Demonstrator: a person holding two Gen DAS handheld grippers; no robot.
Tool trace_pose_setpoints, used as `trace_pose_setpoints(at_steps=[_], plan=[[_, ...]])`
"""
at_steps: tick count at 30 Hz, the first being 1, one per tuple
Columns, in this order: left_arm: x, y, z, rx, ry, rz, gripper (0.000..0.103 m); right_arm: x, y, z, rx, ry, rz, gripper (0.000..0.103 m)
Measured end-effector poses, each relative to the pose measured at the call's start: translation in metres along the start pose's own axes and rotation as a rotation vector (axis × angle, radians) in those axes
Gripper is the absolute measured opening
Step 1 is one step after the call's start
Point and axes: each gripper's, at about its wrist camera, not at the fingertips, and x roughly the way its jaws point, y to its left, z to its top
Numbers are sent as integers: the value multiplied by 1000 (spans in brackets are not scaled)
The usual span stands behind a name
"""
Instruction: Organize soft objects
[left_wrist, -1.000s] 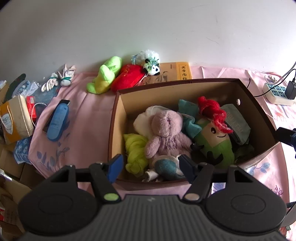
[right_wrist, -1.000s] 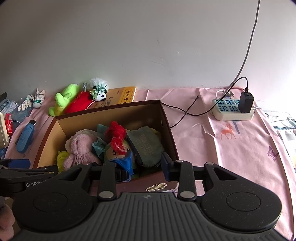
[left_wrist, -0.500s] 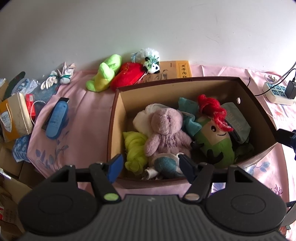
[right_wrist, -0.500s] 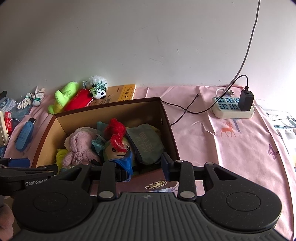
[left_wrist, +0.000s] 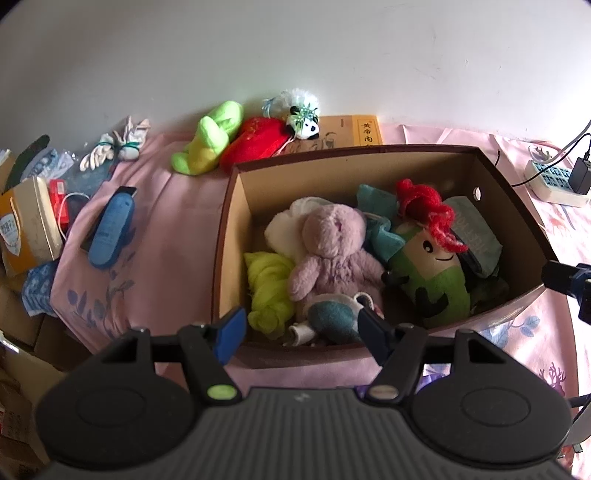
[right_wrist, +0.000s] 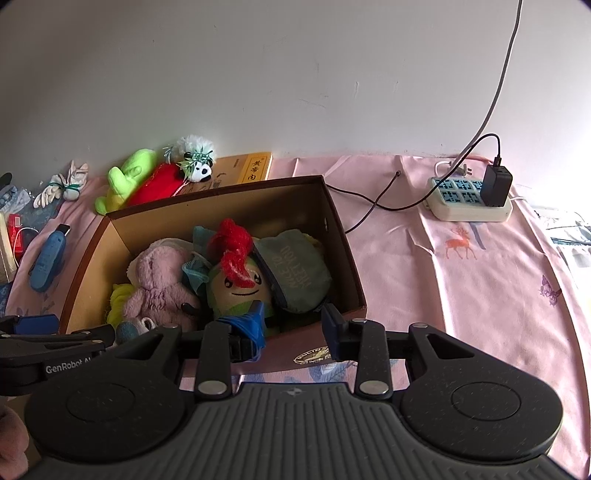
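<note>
A brown cardboard box (left_wrist: 236, 192) (right_wrist: 343, 236) on the pink cloth holds several soft toys: a purple plush bear (left_wrist: 332, 251) (right_wrist: 159, 284), a green doll with red yarn hair (left_wrist: 428, 266) (right_wrist: 236, 273), a yellow-green fluffy piece (left_wrist: 269, 291) and a grey-green pouch (right_wrist: 295, 266). Behind the box lie a lime plush (left_wrist: 210, 140) (right_wrist: 125, 177), a red plush (left_wrist: 258, 144) and a small panda toy (left_wrist: 303, 118) (right_wrist: 197, 166). My left gripper (left_wrist: 301, 328) is open and empty above the box's near edge. My right gripper (right_wrist: 293, 325) is open and empty at the box's near right corner.
A blue device (left_wrist: 110, 225) and white gloves (left_wrist: 114, 147) lie left of the box. A yellow book (right_wrist: 247, 170) lies behind it. A power strip with a charger (right_wrist: 472, 195) and cables sit at the right. Cardboard and packets (left_wrist: 26, 221) crowd the left edge.
Both grippers have drawn back and up a little from the box, so more of the box and cloth shows. Both stay open and empty. The toys have not moved.
</note>
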Motion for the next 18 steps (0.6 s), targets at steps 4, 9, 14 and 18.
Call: trace_pose_setpoints(at_steps=[4, 9, 14, 18], plan=[[1, 0, -1, -5, 2, -1, 70, 4, 1, -1, 6, 16, 2, 17], [4, -1, -2, -5, 10, -2, 70, 6, 2, -2, 5, 23, 6, 17], [5, -3, -3, -1, 17, -3, 70, 7, 2, -3, 9, 31, 11, 17], [6, -4, -4, 2, 21, -6, 70, 8, 3, -4, 8, 37, 14, 17]])
